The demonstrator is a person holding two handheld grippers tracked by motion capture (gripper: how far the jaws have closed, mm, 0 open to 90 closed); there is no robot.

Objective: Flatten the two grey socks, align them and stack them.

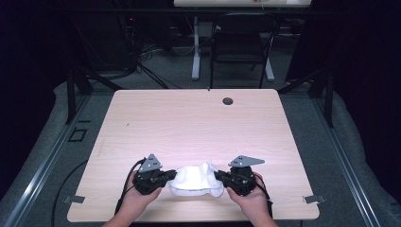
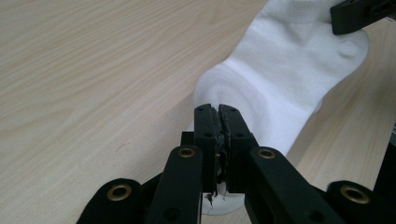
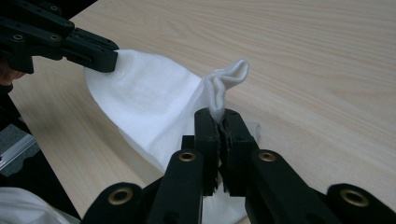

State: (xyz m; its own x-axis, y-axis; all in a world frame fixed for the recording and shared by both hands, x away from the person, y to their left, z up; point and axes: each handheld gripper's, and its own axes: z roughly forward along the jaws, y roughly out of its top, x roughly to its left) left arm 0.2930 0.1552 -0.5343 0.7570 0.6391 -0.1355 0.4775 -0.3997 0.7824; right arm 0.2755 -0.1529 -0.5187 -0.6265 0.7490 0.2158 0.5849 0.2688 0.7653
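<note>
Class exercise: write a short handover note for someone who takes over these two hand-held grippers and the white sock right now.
Left hand-held gripper: shut on one end of the white sock.
Right hand-held gripper: shut on the other end, where the fabric bunches up above the jaws.
The sock hangs between the two, partly resting on the wooden table near its front edge.
Done: both ends are gripped and the sock is raised.
Left, probably: spread it flat or fold it, then let go. Keep both grips firm until it lies down.
</note>
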